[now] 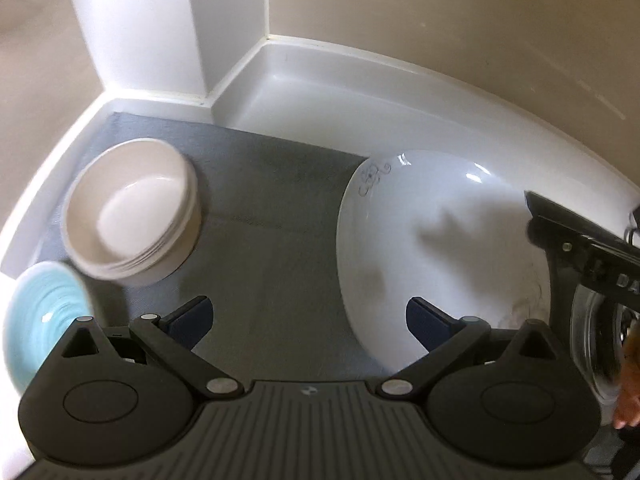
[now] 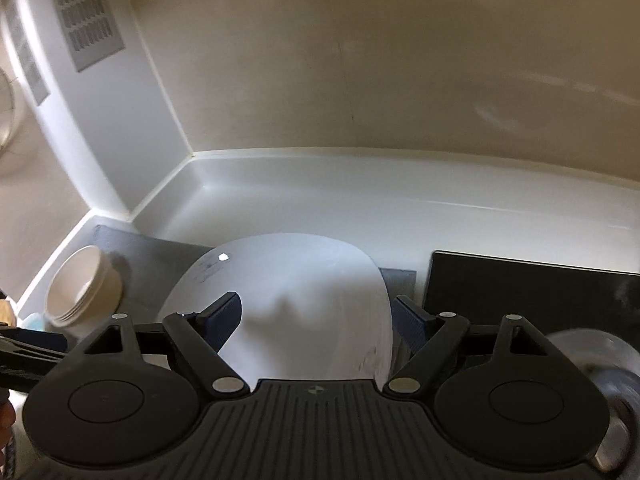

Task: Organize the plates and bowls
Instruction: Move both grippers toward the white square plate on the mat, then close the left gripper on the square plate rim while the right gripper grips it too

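Centrally, a large white plate (image 1: 436, 248) with a small grey scroll pattern near its rim lies on a grey mat (image 1: 264, 216) that covers part of a white countertop (image 1: 320, 104). From the right wrist view the same plate (image 2: 288, 300) sits directly ahead, between the spread fingers of the right gripper (image 2: 318, 316); those jaws stand wide apart and hold nothing, though whether either finger touches the plate's edge is unclear.

To the plate's left on the mat, well apart from it, stands a stack of cream bowls (image 1: 132, 208), nested one inside another. Nearer the left edge, a pale blue plate (image 1: 44, 316) is blurred and partly hidden behind the left gripper's body.

The left gripper (image 1: 308, 320) hovers over bare mat between the bowls and the white plate, its jaws wide open and empty; its right finger overlaps the plate's near edge in the view.

Right of the white plate lies a flat black rectangular board (image 2: 532, 292), and a clear glass vessel (image 2: 596, 360) sits blurred at the lower right. Cream walls meet behind the counter, with a grey vent grille (image 2: 86, 12) on the left.
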Tool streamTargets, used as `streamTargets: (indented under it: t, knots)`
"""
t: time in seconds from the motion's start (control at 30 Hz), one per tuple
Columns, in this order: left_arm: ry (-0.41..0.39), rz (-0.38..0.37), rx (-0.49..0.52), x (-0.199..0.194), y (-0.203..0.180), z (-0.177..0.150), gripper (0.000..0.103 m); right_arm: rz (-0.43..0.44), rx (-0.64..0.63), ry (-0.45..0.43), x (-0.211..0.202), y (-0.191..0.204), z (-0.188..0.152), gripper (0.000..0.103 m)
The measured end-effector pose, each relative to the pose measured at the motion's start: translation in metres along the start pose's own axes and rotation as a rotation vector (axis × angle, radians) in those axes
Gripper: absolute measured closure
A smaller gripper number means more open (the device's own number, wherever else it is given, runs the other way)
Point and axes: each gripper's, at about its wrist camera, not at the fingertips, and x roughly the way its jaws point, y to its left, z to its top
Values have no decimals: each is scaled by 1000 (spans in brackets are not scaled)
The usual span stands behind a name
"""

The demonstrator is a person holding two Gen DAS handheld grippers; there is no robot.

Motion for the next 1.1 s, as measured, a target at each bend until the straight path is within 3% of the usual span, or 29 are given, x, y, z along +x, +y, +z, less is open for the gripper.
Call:
streamTargets:
  t: [0.23,0.47,0.8,1.1]
  knots:
    - [41,-22,-48,41,-2,17,0,74,67,20,41,-20,12,19]
    - [86,-14,-52,70,-8,25,0,63,76,99,71,-24,9,19]
    - [52,-1,-22,80,-19,30,0,140,80,138,68,-28,-5,19]
    - [42,-14,-3,83,-23,30,0,142,73,153,69,-26,-5,19]
